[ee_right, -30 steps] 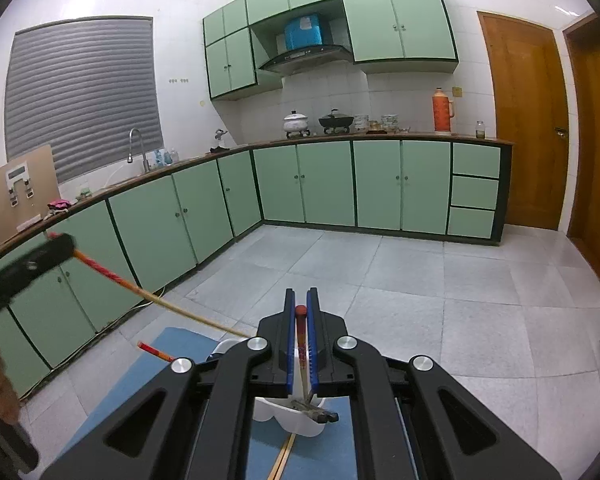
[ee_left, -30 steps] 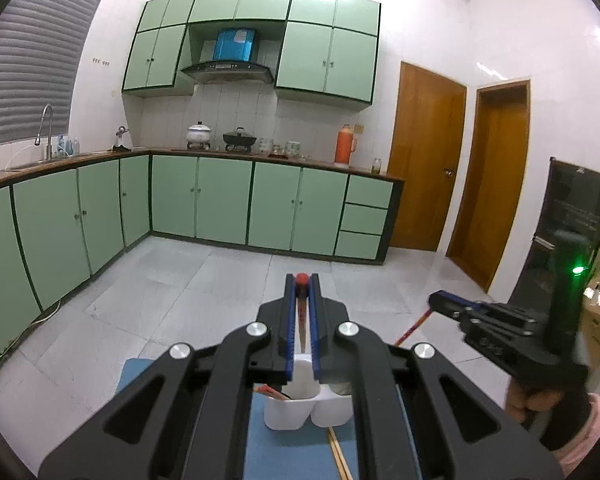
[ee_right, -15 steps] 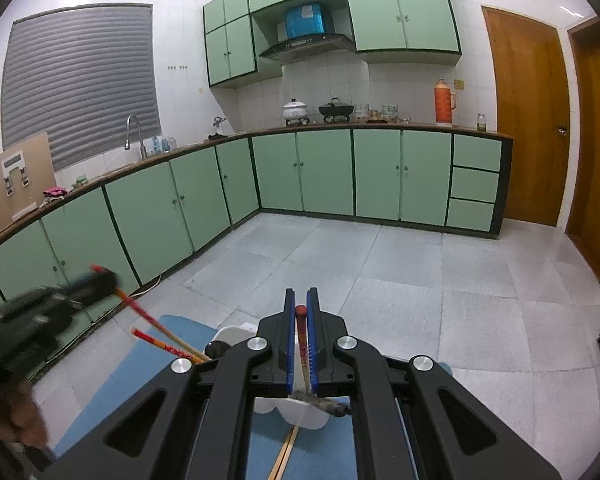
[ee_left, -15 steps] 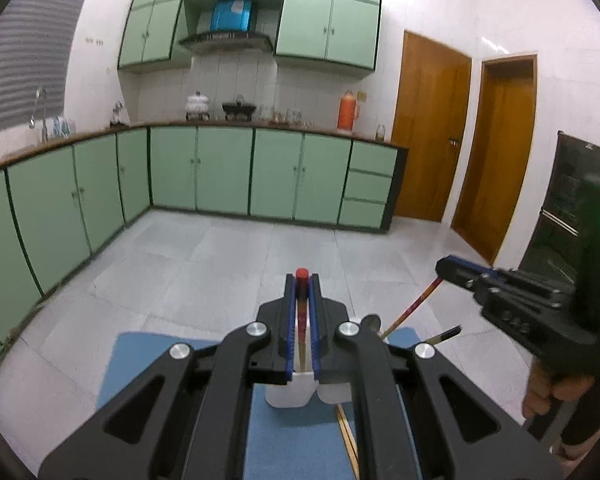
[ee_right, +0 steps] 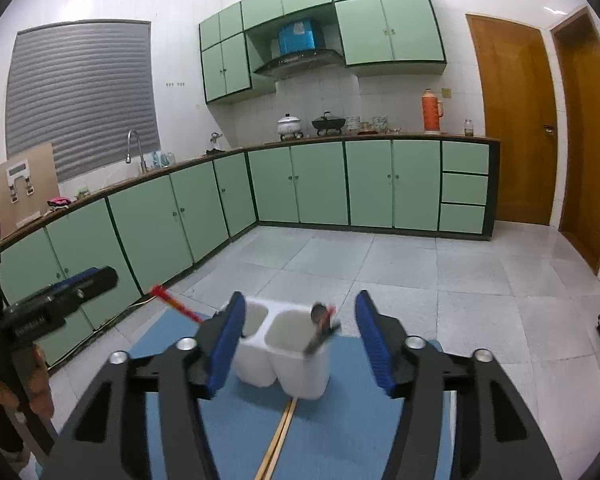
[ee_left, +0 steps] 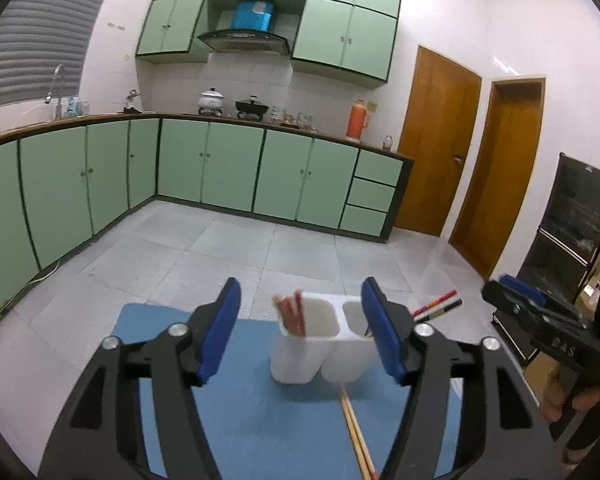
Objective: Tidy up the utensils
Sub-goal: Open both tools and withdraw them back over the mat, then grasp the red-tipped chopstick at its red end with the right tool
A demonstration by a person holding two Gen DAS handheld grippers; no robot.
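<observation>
Both our grippers, clamped on red-tipped chopsticks a moment ago, now stand wide open, and those sticks have dropped into the white holder. Our left gripper hovers just behind the holder with its blue pads spread to either side and nothing between them. Our right gripper does the same from its own side, jaws apart and empty.

The holder sits on the blue mat and has two cups joined side by side. From the left wrist view, red chopsticks lean in the left cup, tips up, looking blurred as if settling. More red-ended sticks poke out to the right past the other cup. From the right wrist view, a dark-handled utensil leans in the right cup; we cannot tell what kind it is.

We judge the wide spread is deliberate: it lets each stick fall free without catching a pad.

One pair of plain wooden chopsticks lies flat on the mat, one end touching the holder's base, the rest running back toward us. We judge this pair is what is left to put away, and either gripper is free to take it.
</observation>
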